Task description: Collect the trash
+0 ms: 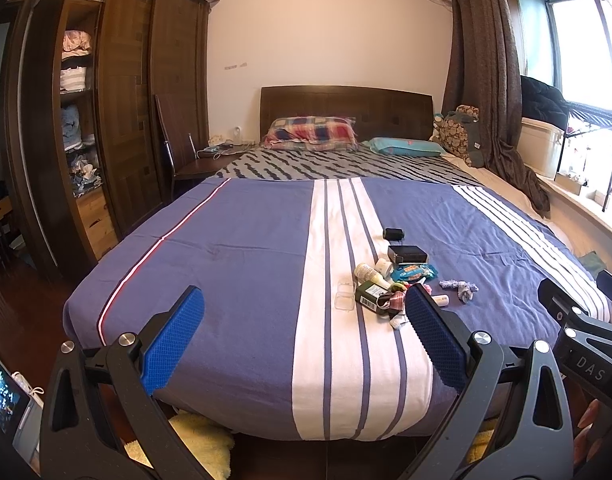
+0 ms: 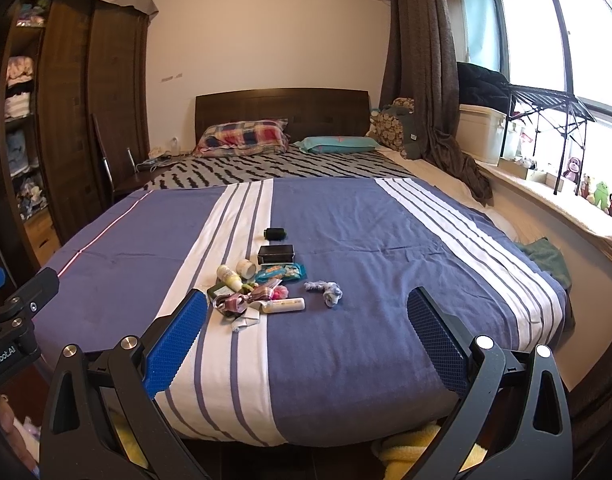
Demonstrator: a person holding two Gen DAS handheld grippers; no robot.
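Trash pile (image 2: 258, 284) is sitting untouched mid-bed (image 1: 234, 272), on the white stripe: bottle (image 2: 229, 275), black box (image 2: 276, 254), blue wrapper (image 2: 282, 272), tube (image 2: 284, 305), clear case (image 1: 344, 296). I'm holding both claws short of it, left claw (image 1: 304, 344) & right claw (image 2: 306, 346) spread wide, nothing pinched. Judging nothing collected yet; no bin in view.

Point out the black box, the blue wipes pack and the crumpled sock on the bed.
Black box (image 2: 276, 254): right wrist view, front face.
Wipes pack (image 2: 284, 272): right wrist view, middle of wrapper.
Sock (image 2: 326, 291): right wrist view, middle of bundle.
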